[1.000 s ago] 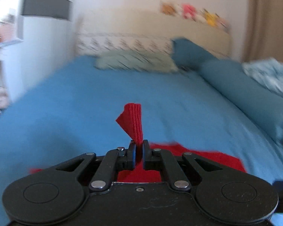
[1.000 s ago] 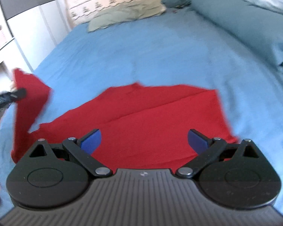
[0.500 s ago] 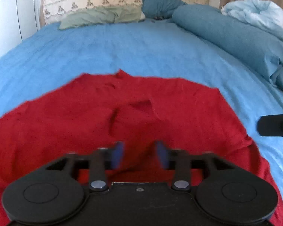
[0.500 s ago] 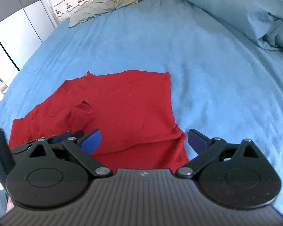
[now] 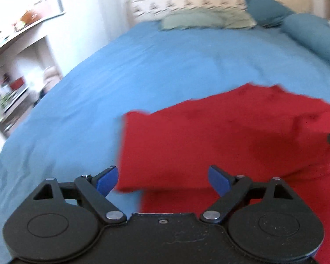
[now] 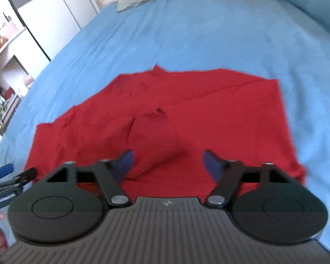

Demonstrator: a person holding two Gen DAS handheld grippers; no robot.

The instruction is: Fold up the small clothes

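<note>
Both tongs are spread, holding nothing: left tongs (image 5: 162,179) over the red garment's (image 6: 165,114) left edge, right tongs (image 6: 168,165) just behind its loose folded sleeve (image 6: 151,132). Risk: grabbing 1 layer only, dragging it across the bed (image 6: 187,33) and undoing the fold.

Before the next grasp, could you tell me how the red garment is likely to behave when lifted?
The red garment will probably droop limply: it lies creased and folded over itself on the blue bedsheet. It looks thin, so likely light. A single pinch may undo the fold.
</note>
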